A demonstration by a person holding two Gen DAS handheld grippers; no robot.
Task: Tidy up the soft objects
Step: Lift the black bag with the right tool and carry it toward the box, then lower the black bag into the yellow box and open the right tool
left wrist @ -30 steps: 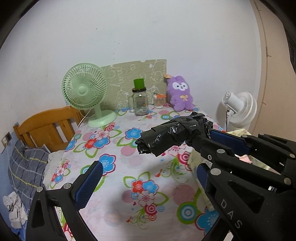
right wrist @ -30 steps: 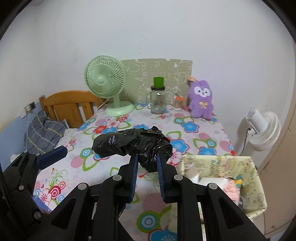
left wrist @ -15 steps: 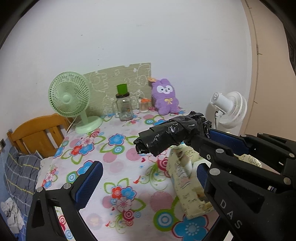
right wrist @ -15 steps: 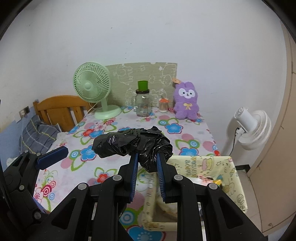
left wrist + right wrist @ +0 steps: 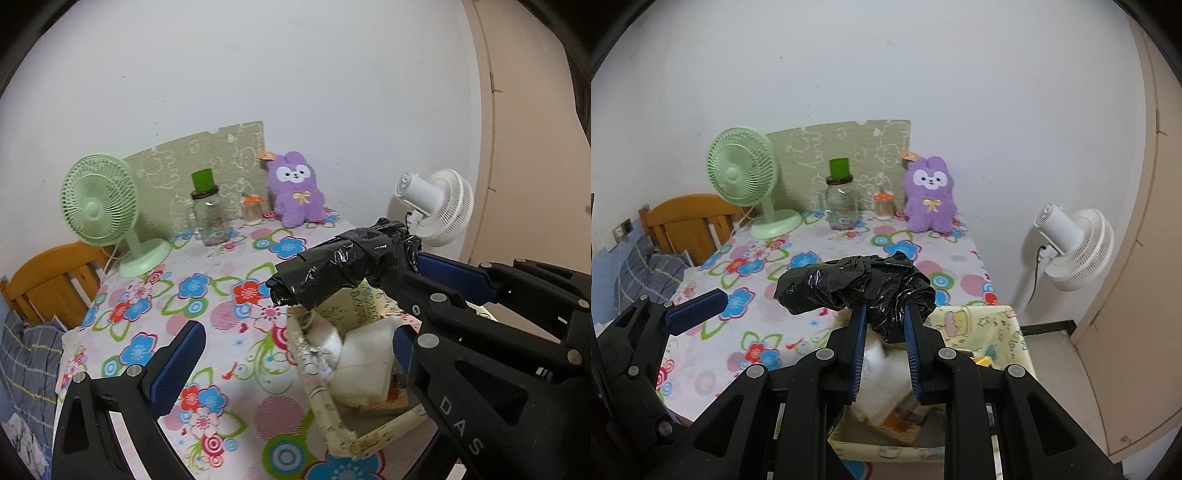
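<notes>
Left wrist view, black bag bundle (image 5: 343, 267): held in the air over the near rim of the yellow fabric basket (image 5: 332, 435), apparently so it can be dropped in
Left wrist view, left gripper (image 5: 291, 354): jaws spread wide and empty, kept beside the basket, clear of the drop
Right wrist view, right gripper (image 5: 884, 325): closed on one end of the bundle, the rest left jutting out sideways above the basket
Right wrist view, basket contents: white soft items (image 5: 886, 373) are seen inside the basket, so room is judged tight
</notes>
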